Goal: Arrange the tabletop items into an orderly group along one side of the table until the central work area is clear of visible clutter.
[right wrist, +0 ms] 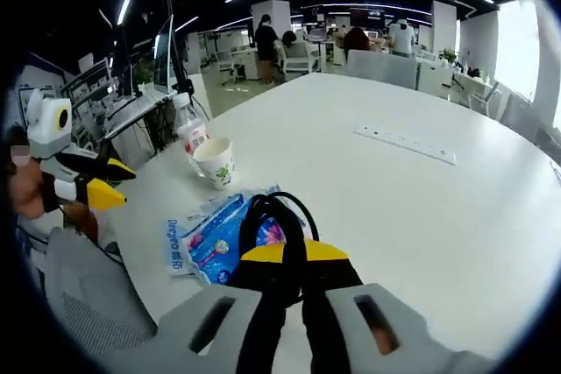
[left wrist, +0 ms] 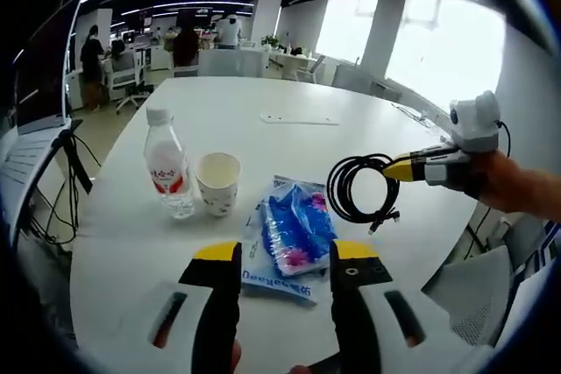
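Observation:
A white table [left wrist: 263, 102] carries a clear water bottle [left wrist: 166, 164] with a red label, a paper cup [left wrist: 217, 181] right beside it, and a blue tissue packet [left wrist: 289, 234]. My left gripper [left wrist: 287, 256] is open just short of the packet, nothing between its yellow tips. My right gripper [left wrist: 399, 168] comes in from the right, shut on a coiled black cable [left wrist: 359, 188] hanging above the table. In the right gripper view the cable [right wrist: 272, 216] rises from my shut right gripper [right wrist: 294, 256], above the packet [right wrist: 210, 234]. The cup [right wrist: 215, 161], the bottle [right wrist: 188, 133] and the open left gripper [right wrist: 112, 181] lie further left.
A flat white power strip [right wrist: 405, 144] lies further out on the table [right wrist: 456, 216]. A grey chair [right wrist: 88, 304] stands at the near table edge. A dark monitor [left wrist: 44, 67] and cables sit on a desk to the left. People stand at desks far behind.

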Motion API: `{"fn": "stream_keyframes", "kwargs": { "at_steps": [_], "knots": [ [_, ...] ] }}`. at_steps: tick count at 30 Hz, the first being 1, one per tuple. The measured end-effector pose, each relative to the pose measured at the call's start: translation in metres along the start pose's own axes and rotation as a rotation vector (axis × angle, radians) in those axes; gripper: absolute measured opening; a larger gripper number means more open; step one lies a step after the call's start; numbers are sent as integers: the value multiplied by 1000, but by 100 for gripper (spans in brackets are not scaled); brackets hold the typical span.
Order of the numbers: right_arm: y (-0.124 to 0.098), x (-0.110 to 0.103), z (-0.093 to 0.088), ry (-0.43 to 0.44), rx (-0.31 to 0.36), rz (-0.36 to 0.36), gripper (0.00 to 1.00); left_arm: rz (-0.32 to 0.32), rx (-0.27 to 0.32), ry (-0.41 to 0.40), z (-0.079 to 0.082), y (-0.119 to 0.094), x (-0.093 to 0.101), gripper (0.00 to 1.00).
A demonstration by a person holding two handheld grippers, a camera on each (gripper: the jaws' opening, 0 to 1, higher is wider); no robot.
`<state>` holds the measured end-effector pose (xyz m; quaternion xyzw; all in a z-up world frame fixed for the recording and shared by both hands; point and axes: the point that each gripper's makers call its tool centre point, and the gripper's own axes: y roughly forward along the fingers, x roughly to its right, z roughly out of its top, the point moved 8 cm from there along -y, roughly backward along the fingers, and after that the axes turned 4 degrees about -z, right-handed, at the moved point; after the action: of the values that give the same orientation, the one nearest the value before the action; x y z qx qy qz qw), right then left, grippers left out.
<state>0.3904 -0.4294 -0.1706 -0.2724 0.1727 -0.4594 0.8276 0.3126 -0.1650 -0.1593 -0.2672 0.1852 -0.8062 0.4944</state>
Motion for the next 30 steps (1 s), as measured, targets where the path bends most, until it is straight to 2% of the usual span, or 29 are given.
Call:
{"fn": "stream_keyframes", "kwargs": {
  "at_steps": [12,18,30],
  "knots": [
    [-17,11,-26,32,-33,-38,2,-9,-6,3,0,1,3,39],
    [-16,18,-41,70,-60,-55,2,-10,-7,4,0,1,3,39],
    [-6,24,-57,113,-103,-71,2,-5,-20,4,-2,1,2,39]
  ]
}}
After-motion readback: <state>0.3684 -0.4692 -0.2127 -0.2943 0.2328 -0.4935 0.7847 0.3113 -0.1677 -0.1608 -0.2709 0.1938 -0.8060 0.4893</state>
